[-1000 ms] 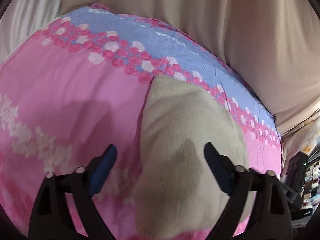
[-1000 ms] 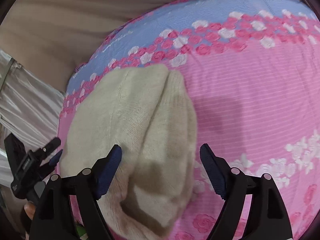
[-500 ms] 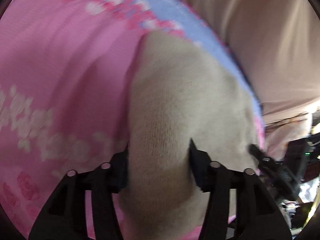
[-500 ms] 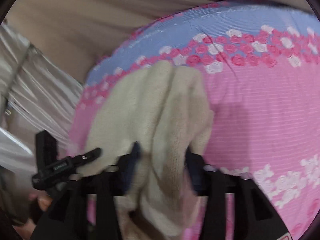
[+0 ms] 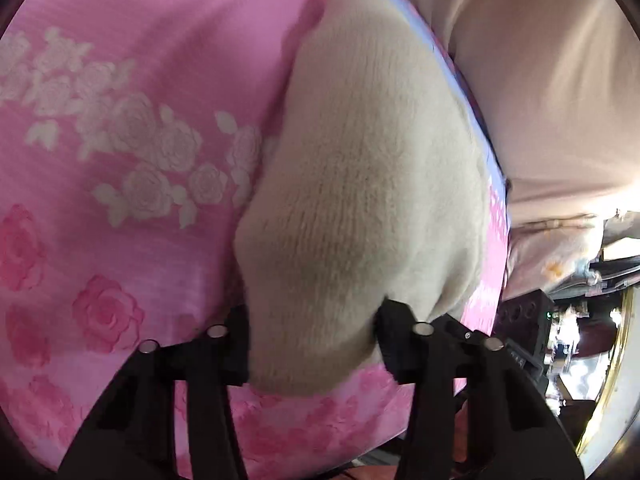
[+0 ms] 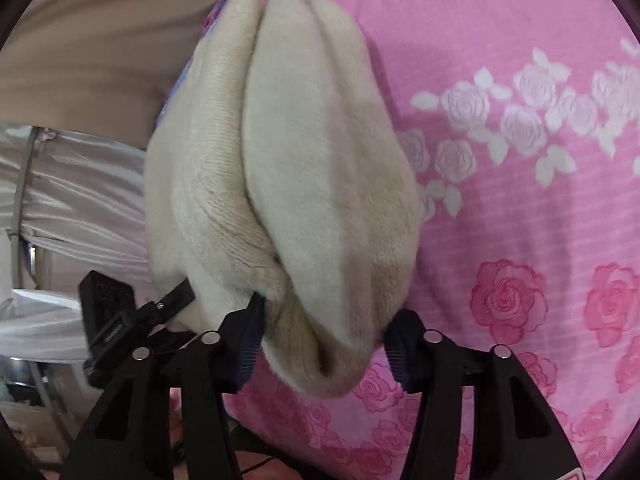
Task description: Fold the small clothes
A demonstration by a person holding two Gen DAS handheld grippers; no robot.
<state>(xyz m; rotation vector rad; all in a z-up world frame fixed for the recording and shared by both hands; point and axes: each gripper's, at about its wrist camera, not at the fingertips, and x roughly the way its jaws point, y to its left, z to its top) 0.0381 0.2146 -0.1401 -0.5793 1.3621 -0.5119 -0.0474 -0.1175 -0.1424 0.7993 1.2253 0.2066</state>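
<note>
Both the left gripper and right gripper, wide apart a second ago, now clamp the near edge of the cream knitted garment on the pink rose-print bedsheet, apparently ready for folding.

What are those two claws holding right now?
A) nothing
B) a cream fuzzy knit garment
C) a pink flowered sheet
B: both the left claw and the right claw are closed on the near edge of the cream knit garment, over the pink rose-print sheet.
</note>
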